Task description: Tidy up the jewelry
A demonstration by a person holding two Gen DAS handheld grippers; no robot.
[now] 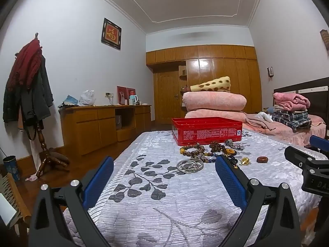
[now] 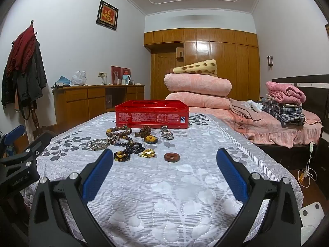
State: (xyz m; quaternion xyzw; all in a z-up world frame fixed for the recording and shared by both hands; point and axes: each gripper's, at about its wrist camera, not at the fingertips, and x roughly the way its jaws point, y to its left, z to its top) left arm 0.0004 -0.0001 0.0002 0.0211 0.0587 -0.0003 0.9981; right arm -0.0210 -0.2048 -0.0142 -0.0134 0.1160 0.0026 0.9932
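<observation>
Both grippers, left (image 1: 164,177) and right (image 2: 164,168), spread wide, empty, above grey quilt (image 2: 185,195). Jewelry pile (image 2: 127,144) lies ahead, left of right gripper's centre; red-brown ring (image 2: 172,156) nearest. Red tin (image 2: 152,114) behind pile, open.

Jewelry spread before an open red rectangular tin box (image 2: 152,114)

Wooden bead bracelets (image 2: 118,132), silver metal bangles (image 2: 96,144), a steel wristwatch (image 2: 167,133) and an amber pendant (image 2: 150,139) lie nearer — a red-brown ring (image 2: 172,156) apart, nearest right.
</observation>
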